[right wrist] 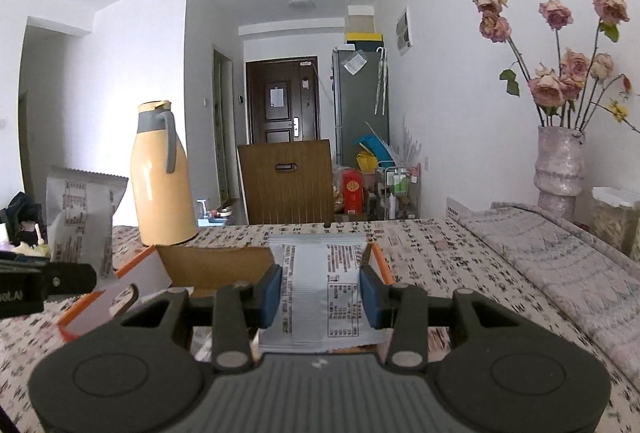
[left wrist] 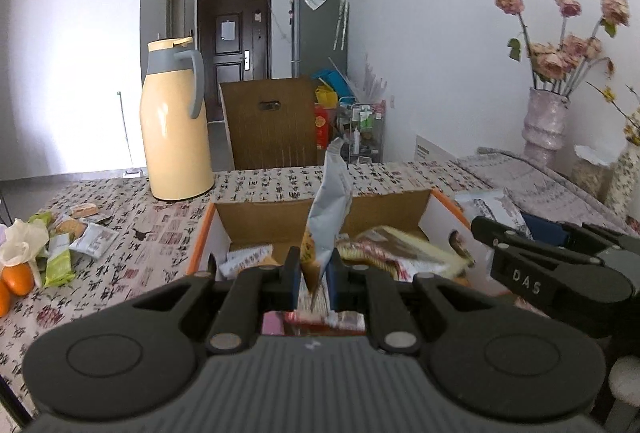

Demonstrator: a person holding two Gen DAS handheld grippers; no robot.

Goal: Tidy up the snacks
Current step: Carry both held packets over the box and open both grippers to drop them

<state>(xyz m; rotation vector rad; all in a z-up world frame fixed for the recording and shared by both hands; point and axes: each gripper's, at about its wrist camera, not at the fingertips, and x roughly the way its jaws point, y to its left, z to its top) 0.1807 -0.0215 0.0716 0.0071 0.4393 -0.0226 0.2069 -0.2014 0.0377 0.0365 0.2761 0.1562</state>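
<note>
My left gripper (left wrist: 316, 275) is shut on the lower edge of a grey snack bag (left wrist: 330, 201), which stands upright over an orange-rimmed cardboard box (left wrist: 200, 233). Several snack packs (left wrist: 400, 249) lie inside the box. My right gripper (right wrist: 320, 295) is shut on a flat silver snack packet (right wrist: 316, 285), its blue pads (right wrist: 270, 295) pressing both side edges, just in front of the same box (right wrist: 132, 285). In the right wrist view the left gripper (right wrist: 48, 287) enters at the left edge below the grey bag (right wrist: 80, 217). The right gripper (left wrist: 520, 237) shows at the right of the left wrist view.
A yellow thermos jug (left wrist: 176, 121) stands on the patterned tablecloth (left wrist: 140, 253) behind the box. Loose snack packs (left wrist: 64, 245) and oranges (left wrist: 16, 281) lie at the table's left. A vase of dried roses (right wrist: 560, 169) and a folded quilt (right wrist: 560, 265) sit to the right.
</note>
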